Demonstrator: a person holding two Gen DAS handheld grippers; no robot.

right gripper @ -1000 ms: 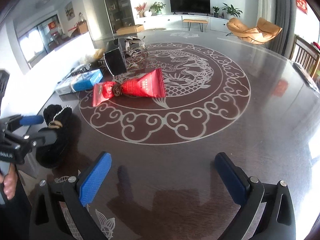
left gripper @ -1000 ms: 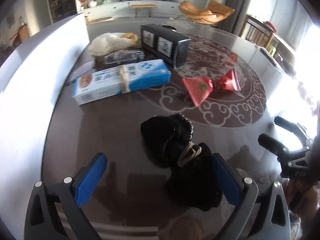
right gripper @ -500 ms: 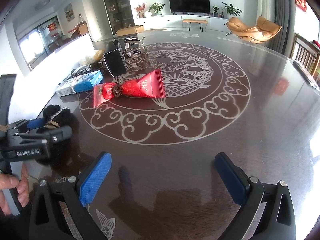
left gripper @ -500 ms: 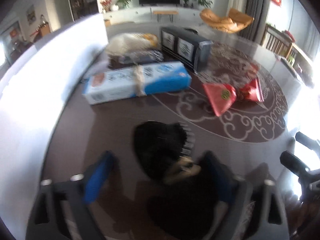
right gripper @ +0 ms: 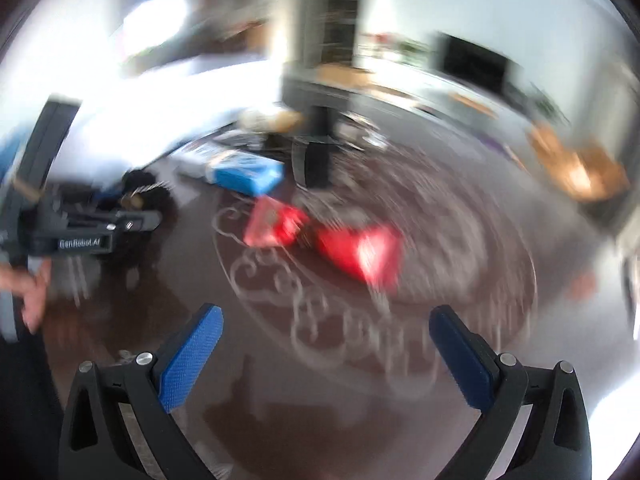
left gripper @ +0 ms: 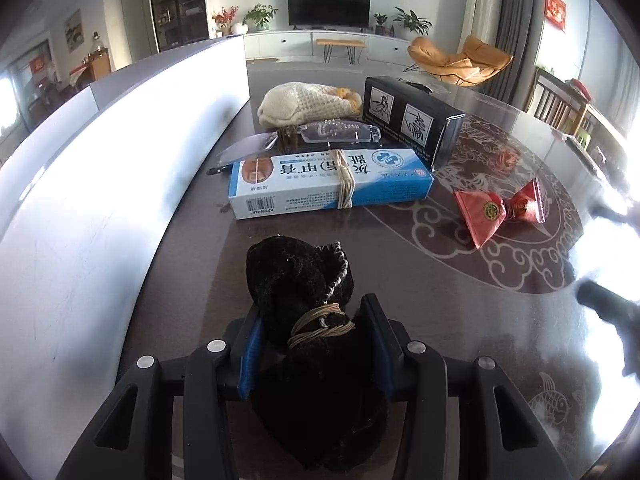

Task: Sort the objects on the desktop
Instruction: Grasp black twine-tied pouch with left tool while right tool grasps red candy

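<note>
A black fuzzy bundle (left gripper: 300, 280) tied at its middle with tan cord lies on the dark table. My left gripper (left gripper: 316, 324) is shut on it at the cord, blue pads pressing both sides. It also shows at the left in the blurred right wrist view (right gripper: 140, 196). My right gripper (right gripper: 326, 334) is open and empty above the table. A red wrapped packet (left gripper: 496, 212) lies to the right, also seen ahead of my right gripper (right gripper: 340, 240).
A blue and white box (left gripper: 328, 184) bound with cord lies beyond the bundle. Behind it are a black box (left gripper: 412, 116), a clear plastic case (left gripper: 340, 134) and a cream knitted item (left gripper: 304, 106). A white partition (left gripper: 100, 160) borders the table's left.
My left gripper moved forward and closed on the black bundle. My right gripper swung quickly, blurring its view, and stays open.
</note>
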